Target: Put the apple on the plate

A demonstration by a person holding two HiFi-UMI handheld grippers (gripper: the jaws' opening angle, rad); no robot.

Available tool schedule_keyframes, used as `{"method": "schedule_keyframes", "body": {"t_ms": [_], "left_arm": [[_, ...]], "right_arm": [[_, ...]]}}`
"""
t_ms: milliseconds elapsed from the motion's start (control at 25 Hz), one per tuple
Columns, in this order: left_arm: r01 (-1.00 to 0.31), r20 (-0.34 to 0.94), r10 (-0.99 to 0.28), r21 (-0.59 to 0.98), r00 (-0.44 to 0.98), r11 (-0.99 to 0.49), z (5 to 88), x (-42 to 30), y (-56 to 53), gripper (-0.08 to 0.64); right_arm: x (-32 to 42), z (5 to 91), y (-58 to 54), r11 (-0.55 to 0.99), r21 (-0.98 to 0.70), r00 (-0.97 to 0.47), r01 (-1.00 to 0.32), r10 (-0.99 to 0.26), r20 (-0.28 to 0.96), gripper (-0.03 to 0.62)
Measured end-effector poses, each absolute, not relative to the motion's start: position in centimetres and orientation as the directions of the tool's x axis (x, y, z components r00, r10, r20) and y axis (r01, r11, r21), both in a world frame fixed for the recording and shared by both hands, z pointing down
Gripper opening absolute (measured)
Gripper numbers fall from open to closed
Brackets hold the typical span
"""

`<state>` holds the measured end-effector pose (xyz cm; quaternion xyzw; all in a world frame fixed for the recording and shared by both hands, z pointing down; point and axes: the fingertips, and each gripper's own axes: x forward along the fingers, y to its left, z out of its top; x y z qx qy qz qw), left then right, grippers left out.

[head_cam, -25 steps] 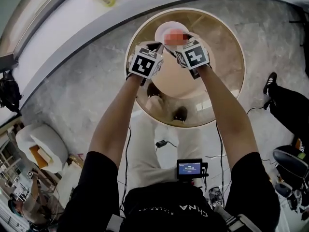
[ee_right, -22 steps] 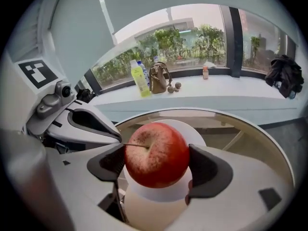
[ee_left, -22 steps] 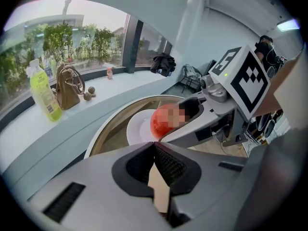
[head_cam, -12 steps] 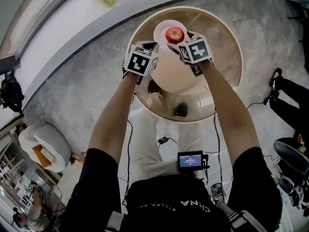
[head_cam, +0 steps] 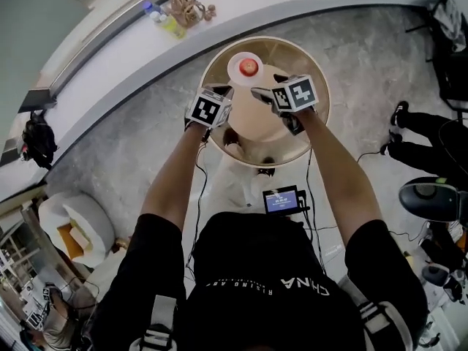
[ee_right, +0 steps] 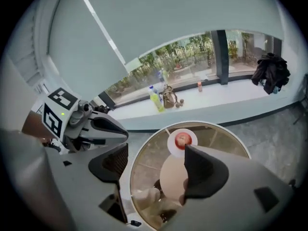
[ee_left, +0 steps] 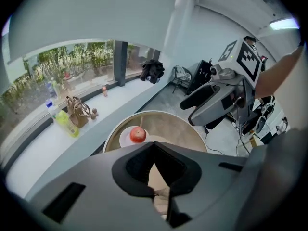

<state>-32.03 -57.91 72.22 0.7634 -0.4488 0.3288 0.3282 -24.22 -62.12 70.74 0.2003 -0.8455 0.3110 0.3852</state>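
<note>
This looks like a big room in an office building. A long curved window [ee_right: 187, 52] with trees [ee_left: 57, 61] outside is seen above a white ledge [ee_right: 231, 97]. A grey stone floor [head_cam: 124, 145], a round desk [head_cam: 306, 58], a soft white chair [head_cam: 69, 221] and a black office chair [head_cam: 431, 196] are seen.

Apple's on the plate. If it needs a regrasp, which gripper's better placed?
Right, probably. The right gripper has its jaws apart with nothing between them, while the left gripper has its jaws shut. In the head view both hang short of the apple on the plate, neither touching it.
</note>
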Motion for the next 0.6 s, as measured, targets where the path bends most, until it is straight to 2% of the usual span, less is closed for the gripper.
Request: {"method": "schedule_keyframes", "body": {"t_ms": [40, 80, 120, 160, 240, 400, 600], "left_arm": [[-0.9, 0.794, -0.474, 0.203, 0.382, -0.385, 70.2, -31.8, -57.2, 0.017], [-0.9, 0.791, -0.479, 0.199, 0.381, -0.387, 68.5, -31.5, -56.4, 0.017], [-0.901, 0.786, -0.487, 0.196, 0.38, -0.386, 66.9, -31.0, -55.6, 0.017], [-0.902, 0.778, -0.498, 0.196, 0.381, -0.384, 65.6, -30.4, -54.8, 0.017], [-0.903, 0.755, -0.525, 0.21, 0.393, -0.374, 63.7, -28.8, -53.3, 0.017], [-0.894, 0.726, -0.538, 0.255, 0.429, -0.368, 63.0, -25.9, -49.5, 0.017], [-0.918, 0.69, -0.616, 0.203, 0.381, -0.341, 60.3, -25.1, -48.4, 0.017]], "right_arm": [[-23.7, 68.3, -61.2, 0.734, -0.359, -0.628, -0.576, -0.116, 0.77, 0.378], [-22.9, 66.2, -60.5, 0.744, -0.321, -0.619, -0.586, -0.155, 0.77, 0.307], [-22.0, 64.5, -59.9, 0.749, -0.271, -0.602, -0.605, -0.207, 0.771, 0.135], [-21.1, 63.1, -59.3, 0.746, -0.231, -0.587, -0.624, -0.253, 0.769, 0.04], [-19.7, 61.3, -57.8, 0.73, -0.218, -0.587, -0.648, -0.295, 0.754, 0.04], [-17.5, 59.9, -54.7, 0.714, -0.249, -0.602, -0.654, -0.292, 0.743, 0.034], [-15.0, 57.0, -53.4, 0.715, -0.254, -0.632, -0.651, -0.326, 0.704, 0.029]]}}
